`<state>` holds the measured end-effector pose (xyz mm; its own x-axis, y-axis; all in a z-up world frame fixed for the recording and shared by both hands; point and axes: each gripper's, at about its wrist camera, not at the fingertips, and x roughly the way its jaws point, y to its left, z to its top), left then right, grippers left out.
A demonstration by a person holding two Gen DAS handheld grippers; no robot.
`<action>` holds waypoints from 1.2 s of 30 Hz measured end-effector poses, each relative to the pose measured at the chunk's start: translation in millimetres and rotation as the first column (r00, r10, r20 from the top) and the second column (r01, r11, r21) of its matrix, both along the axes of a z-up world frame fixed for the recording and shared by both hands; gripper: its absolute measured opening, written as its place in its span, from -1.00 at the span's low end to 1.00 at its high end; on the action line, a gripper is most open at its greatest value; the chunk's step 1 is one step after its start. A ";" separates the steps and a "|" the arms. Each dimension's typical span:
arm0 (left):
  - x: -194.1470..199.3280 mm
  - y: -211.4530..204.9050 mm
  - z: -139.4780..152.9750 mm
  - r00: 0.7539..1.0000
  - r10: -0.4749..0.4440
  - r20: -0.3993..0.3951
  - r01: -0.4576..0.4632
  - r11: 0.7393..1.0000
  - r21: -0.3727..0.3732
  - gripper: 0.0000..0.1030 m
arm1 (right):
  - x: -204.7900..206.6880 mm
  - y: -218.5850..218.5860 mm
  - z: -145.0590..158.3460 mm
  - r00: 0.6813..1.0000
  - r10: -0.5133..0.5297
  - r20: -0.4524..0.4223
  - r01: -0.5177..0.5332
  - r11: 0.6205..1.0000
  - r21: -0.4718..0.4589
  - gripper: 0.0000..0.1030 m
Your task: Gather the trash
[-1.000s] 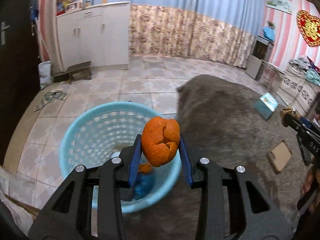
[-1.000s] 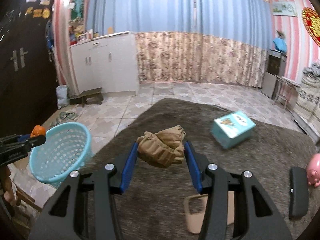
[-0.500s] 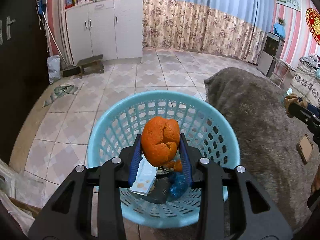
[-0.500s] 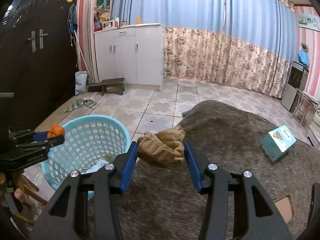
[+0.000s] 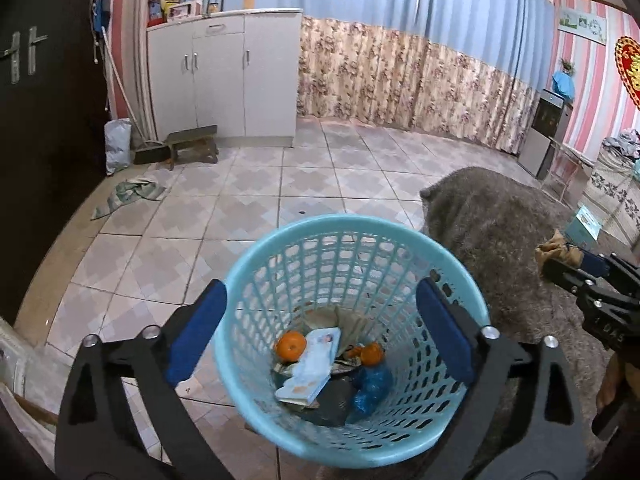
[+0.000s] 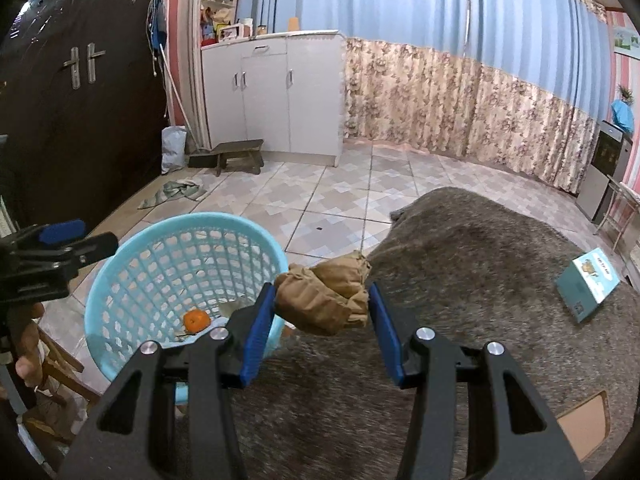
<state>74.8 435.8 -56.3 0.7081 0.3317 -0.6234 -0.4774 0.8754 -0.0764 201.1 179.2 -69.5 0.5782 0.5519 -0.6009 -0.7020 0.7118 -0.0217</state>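
Note:
A light blue plastic basket [image 5: 400,242] stands on the tiled floor at the edge of a grey rug [image 5: 508,216]. My left gripper [image 5: 320,320] hangs over it, its jaws opening wide with nothing between them. The orange peel [image 5: 291,345] lies in the basket beside a small white carton [image 5: 312,364], a blue wrapper [image 5: 370,384] and another orange scrap [image 5: 372,353]. In the right wrist view the basket [image 6: 120,280] is at the left, and my right gripper [image 6: 322,308] is shut on a crumpled brown paper wad [image 6: 324,298] just right of its rim.
A teal box [image 6: 590,284] and a flat cardboard piece [image 6: 584,424] lie on the rug. A rag [image 5: 130,194], a low wooden stool [image 5: 192,144] and a white cabinet [image 5: 228,76] stand farther back. A dark door [image 6: 80,92] is on the left.
My left gripper came over the basket and opened; the orange peel dropped inside. The right gripper carried the brown wad leftward, close to the basket's rim.

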 end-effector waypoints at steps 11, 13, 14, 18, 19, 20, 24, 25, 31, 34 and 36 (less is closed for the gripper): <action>-25.8 20.5 -12.4 0.996 0.084 -0.003 -0.084 0.996 -0.006 0.87 | -7.5 59.8 -25.3 0.993 0.094 -0.067 -0.093 0.996 0.014 -0.07; -28.5 23.2 -12.6 0.996 0.092 -0.004 -0.092 0.996 0.003 0.87 | -8.0 70.3 -30.3 0.991 0.108 -0.083 -0.107 0.994 0.016 -0.05; -29.6 24.1 -12.7 0.995 0.096 -0.006 -0.096 0.995 0.007 0.87 | -8.0 76.0 -33.2 0.989 0.118 -0.089 -0.117 0.993 0.013 -0.03; -31.5 24.7 -11.3 0.995 0.105 -0.005 -0.105 0.994 0.018 0.88 | -7.8 81.4 -37.7 0.988 0.128 -0.084 -0.127 0.992 0.016 0.20; -31.9 24.0 -10.7 0.994 0.106 -0.003 -0.106 0.994 0.020 0.88 | -7.6 80.3 -36.9 0.989 0.126 -0.080 -0.125 0.992 0.018 0.34; -32.1 23.0 -10.3 0.994 0.109 -0.002 -0.109 0.994 0.021 0.89 | -7.6 78.6 -35.8 0.990 0.122 -0.072 -0.121 0.992 0.021 0.41; -30.2 16.6 -7.8 0.994 0.108 0.007 -0.108 0.994 0.013 0.89 | -3.4 65.0 -30.9 0.992 0.112 -0.060 -0.111 0.994 0.014 0.43; -29.8 13.4 -6.7 0.995 0.104 0.009 -0.104 0.994 0.015 0.89 | -1.7 60.8 -28.5 0.993 0.105 -0.060 -0.104 0.994 0.019 0.53; -27.2 -6.1 0.7 0.996 0.084 0.037 -0.083 0.996 -0.011 0.89 | -0.6 16.6 -8.6 0.998 0.068 0.004 -0.068 0.997 0.032 0.84; -25.4 -23.1 7.8 0.997 0.066 0.048 -0.066 0.998 -0.009 0.89 | -0.9 -13.8 5.1 0.998 0.044 0.043 -0.045 0.999 0.019 0.85; -23.5 -38.8 14.5 0.997 0.045 0.057 -0.046 0.999 0.007 0.89 | -3.5 -42.9 14.5 0.998 0.021 0.060 -0.023 0.999 0.029 0.85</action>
<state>51.2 397.0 -41.8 0.7265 0.3694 -0.5795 -0.5116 0.8537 -0.0972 197.6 136.3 -55.0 0.6001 0.5818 -0.5490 -0.7157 0.6970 -0.0436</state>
